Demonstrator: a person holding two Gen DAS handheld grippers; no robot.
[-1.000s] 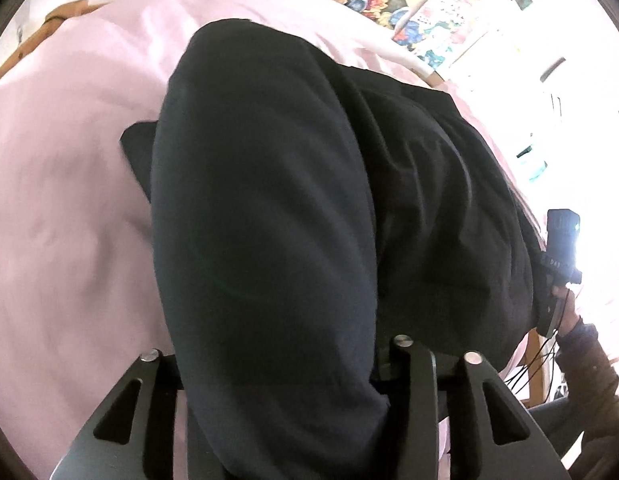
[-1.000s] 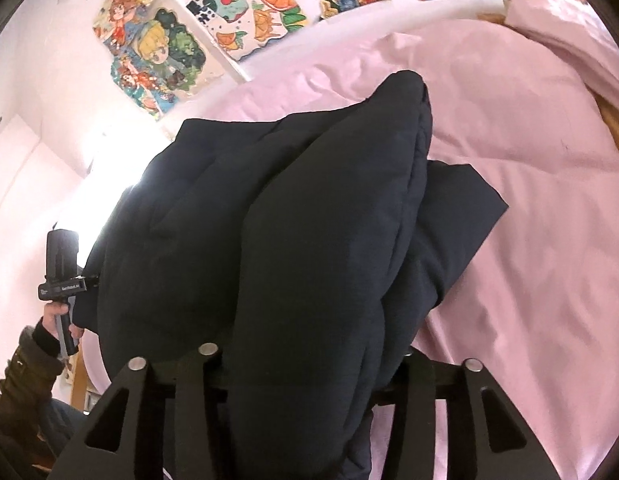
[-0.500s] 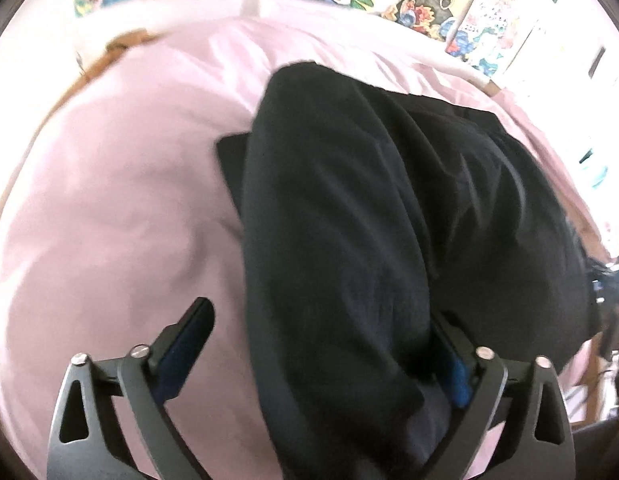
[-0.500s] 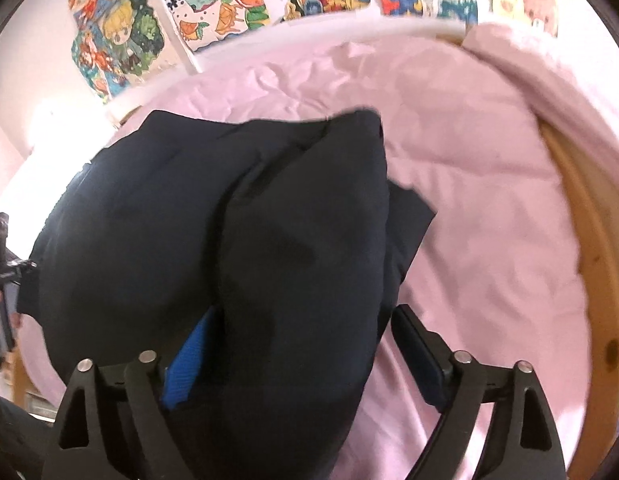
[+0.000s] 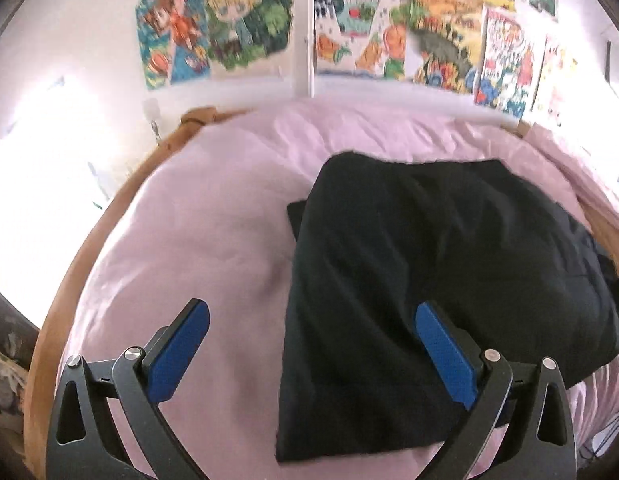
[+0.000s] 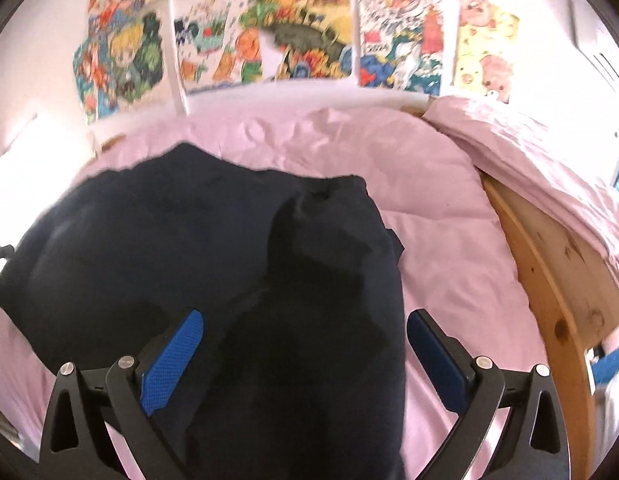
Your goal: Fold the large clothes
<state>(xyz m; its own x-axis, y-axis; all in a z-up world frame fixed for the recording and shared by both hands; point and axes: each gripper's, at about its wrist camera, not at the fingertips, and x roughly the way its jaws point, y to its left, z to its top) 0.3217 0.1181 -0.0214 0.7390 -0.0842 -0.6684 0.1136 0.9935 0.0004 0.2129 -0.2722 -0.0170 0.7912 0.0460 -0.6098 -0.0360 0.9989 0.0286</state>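
on the pink bed (image 5: 213, 216) the dark garment (image 5: 429, 264) lies folded, sleeve edges toward both tools. left tool (image 5: 311, 354) and right tool (image 6: 305, 354) have just been opening, now wide and gripping nothing; back them off level so the pads don't drag the fold

Finding no readable text, label, brand, number or sign anywhere; showing only blurred cartoon drawings on the wall posters (image 6: 305, 32), with any lettering too smeared for making out.
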